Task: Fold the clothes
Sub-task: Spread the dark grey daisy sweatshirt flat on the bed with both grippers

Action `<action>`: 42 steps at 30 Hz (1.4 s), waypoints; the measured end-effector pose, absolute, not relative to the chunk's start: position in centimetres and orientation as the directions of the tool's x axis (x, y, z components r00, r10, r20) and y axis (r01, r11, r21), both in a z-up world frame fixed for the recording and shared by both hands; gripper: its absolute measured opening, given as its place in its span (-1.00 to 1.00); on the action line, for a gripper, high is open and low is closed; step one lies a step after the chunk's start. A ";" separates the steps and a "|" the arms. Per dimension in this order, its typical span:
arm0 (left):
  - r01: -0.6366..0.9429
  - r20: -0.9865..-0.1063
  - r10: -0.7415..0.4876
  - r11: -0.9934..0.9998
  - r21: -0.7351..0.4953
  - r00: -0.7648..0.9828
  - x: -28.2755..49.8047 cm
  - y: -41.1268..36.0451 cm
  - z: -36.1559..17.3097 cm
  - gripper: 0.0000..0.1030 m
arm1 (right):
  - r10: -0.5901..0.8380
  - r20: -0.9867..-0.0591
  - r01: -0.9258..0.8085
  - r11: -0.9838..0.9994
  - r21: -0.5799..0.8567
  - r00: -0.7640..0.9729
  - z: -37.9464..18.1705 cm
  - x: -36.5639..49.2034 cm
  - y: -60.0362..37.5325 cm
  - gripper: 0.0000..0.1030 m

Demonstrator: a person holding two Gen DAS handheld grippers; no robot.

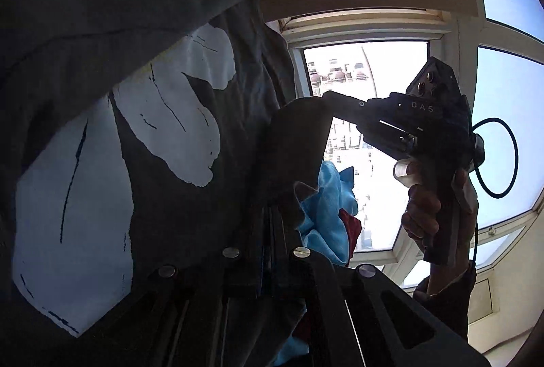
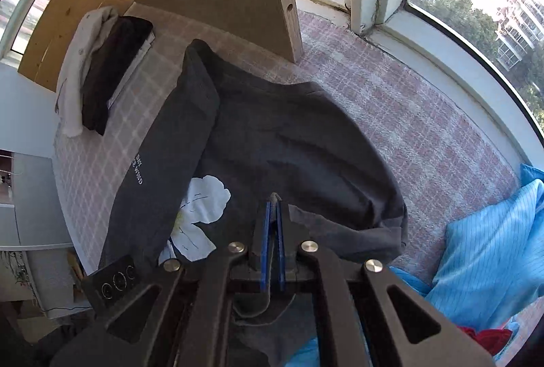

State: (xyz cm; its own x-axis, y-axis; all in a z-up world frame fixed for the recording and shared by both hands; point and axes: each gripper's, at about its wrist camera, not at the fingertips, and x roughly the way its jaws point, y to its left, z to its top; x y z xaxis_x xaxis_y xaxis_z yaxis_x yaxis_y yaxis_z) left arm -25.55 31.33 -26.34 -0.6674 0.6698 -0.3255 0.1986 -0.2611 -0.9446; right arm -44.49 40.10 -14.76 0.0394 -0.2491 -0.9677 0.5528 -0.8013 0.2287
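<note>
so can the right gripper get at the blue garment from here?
Probably not yet. The right gripper is shut on the dark grey shirt, so its jaws are busy. The blue garment lies close on its right with nothing between; it would have to let go first.

The dark shirt (image 1: 176, 135) covers the left tool's (image 1: 272, 251) fingertips. Right of the right tool (image 2: 272, 217), the blue garment (image 2: 486, 244) is cut by the edge.

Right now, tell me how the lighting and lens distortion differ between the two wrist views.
Left wrist view: strongly backlit, the window blown out, the grey shirt and right gripper nearly silhouettes. Right wrist view: even daylight, the shirt and checked cover clearly lit. Both bend straight frames into curves, with dark corners.
</note>
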 end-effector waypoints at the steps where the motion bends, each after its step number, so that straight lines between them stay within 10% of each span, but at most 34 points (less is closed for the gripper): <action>1: 0.203 -0.331 0.655 -0.265 -0.942 -0.679 -25.0 30.7 -26.1 -0.98 | -0.261 -0.965 0.543 -0.806 0.237 0.034 -14.7 -44.7 40.5 -0.89; 6: 0.224 -0.379 0.543 -0.331 -0.917 -0.749 -21.8 28.6 -24.6 -0.97 | -0.448 -0.894 0.412 -0.819 0.399 -0.025 -12.2 -46.2 46.4 -0.35; 13: 0.045 -0.355 0.669 -0.433 -0.900 -0.653 -26.5 32.7 -22.1 -0.82 | -0.269 -0.959 0.357 -0.890 0.283 0.088 -18.2 -45.7 49.4 -0.35; 16: 0.199 -0.531 0.619 -0.524 -0.828 -0.579 -28.4 32.6 -24.0 -0.76 | -0.245 -0.967 0.391 -0.885 0.254 0.075 -19.9 -45.6 48.1 -0.35; 21: 0.287 -0.570 0.465 -0.547 -0.786 -0.677 -24.8 29.0 -22.9 -1.00 | -0.181 -0.979 0.397 -0.909 0.129 -0.097 -17.5 -45.6 47.9 -0.35; 42: 0.161 -0.641 0.522 -0.692 -0.704 -0.563 -27.0 28.3 -20.4 -0.80 | -0.242 -0.970 0.603 -0.771 0.206 0.021 -17.4 -34.0 44.2 -0.36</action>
